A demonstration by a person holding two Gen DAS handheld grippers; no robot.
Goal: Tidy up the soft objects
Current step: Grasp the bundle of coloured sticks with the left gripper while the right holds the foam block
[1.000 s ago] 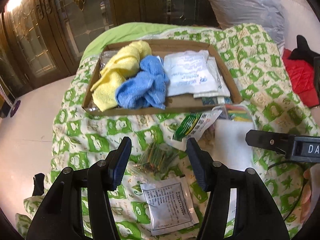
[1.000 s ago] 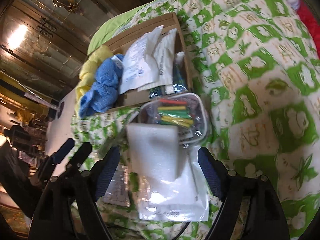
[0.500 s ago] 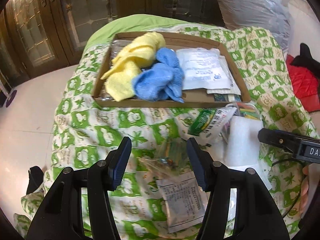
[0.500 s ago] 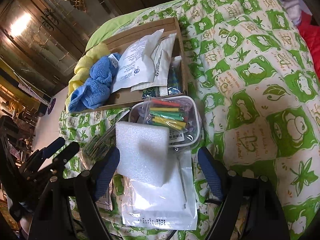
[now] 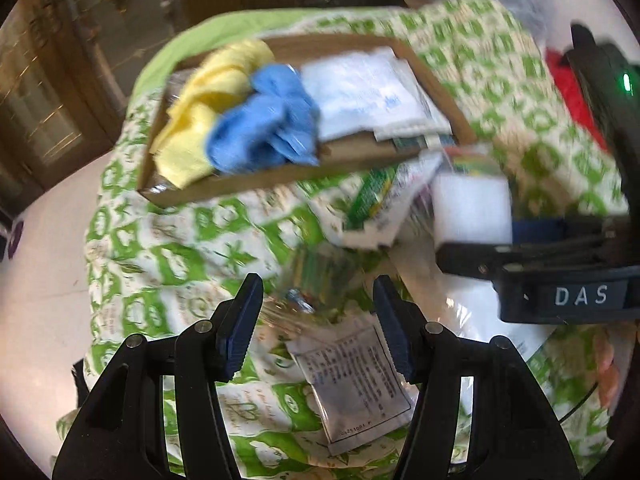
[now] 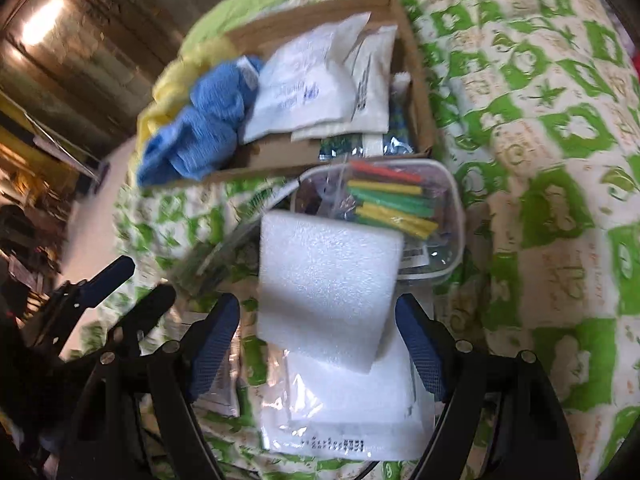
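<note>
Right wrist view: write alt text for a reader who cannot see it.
The open right gripper hangs over a white foam block lying on a clear plastic packet on a green-patterned quilt. Behind it lie a clear pouch of coloured sticks and a cardboard tray holding blue and yellow cloths and white packets. The image is motion-blurred.

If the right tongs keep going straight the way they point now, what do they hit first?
Most likely the white foam block: it lies right between the open right tongs, on top of a clear bag. The frame is blurred, so depth is uncertain.
</note>
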